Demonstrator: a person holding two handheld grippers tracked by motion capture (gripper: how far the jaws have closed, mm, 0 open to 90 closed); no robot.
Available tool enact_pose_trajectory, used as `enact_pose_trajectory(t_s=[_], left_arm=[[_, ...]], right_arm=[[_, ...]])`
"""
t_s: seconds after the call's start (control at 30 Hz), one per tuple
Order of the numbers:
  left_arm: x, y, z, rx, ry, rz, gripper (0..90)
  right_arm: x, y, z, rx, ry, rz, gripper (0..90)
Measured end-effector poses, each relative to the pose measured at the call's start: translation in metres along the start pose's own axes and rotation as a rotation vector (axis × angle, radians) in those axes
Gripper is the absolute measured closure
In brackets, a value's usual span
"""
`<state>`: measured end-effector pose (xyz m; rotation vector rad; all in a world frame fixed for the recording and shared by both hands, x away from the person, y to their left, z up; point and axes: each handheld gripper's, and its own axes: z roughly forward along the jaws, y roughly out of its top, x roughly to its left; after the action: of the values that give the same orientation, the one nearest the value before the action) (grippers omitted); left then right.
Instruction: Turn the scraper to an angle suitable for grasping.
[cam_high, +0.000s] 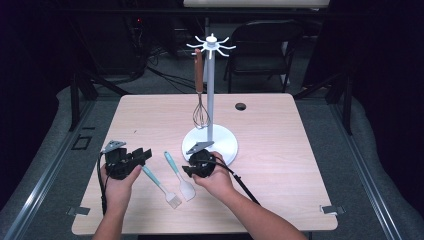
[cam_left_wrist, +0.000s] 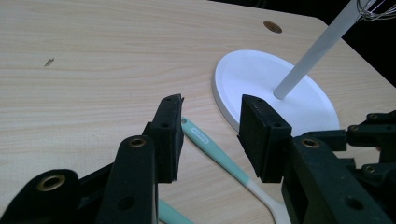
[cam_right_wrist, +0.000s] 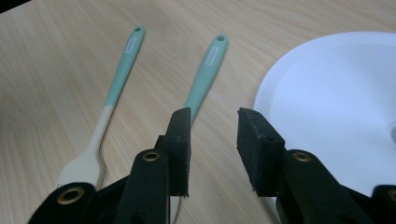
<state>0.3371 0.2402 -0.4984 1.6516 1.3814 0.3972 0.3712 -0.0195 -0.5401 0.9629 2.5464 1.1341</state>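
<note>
I'm bringing my right gripper (cam_high: 189, 170) down over the spatula (cam_high: 179, 176), which is lying flat on the table (cam_high: 280, 165) just beside the rack base (cam_high: 227, 142); jaws partly apart, gripping nothing. My left gripper (cam_high: 142, 156) is idling, jaws apart and empty, near the brush (cam_high: 161, 187). Next, I reckon: straddling the teal handle squarely, then squeezing.

Two teal-handled tools, a brush (cam_right_wrist: 108, 107) and a spatula (cam_right_wrist: 205, 74), lie side by side on the table (cam_right_wrist: 56, 51) beyond the gripper's (cam_right_wrist: 214, 140) parted, empty jaws, with a white base (cam_right_wrist: 336, 107) at right.
</note>
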Motion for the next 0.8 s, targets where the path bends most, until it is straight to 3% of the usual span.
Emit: enact_pose_trajectory(t_s=[0.4, 0.47, 0.8], left_arm=[[0.000, -0.001, 0.002, 0.002, 0.002, 0.003, 59.6], [0.000, -0.001, 0.002, 0.003, 0.002, 0.001, 59.6], [0.000, -0.001, 0.002, 0.004, 0.002, 0.002, 59.6]], right_arm=[[0.018, -0.012, 0.025, 0.040, 0.015, -0.029, 70.5], [0.020, -0.014, 0.028, 0.039, 0.020, -0.016, 70.7], [0.024, -0.017, 0.037, 0.058, -0.010, -0.037, 71.0]])
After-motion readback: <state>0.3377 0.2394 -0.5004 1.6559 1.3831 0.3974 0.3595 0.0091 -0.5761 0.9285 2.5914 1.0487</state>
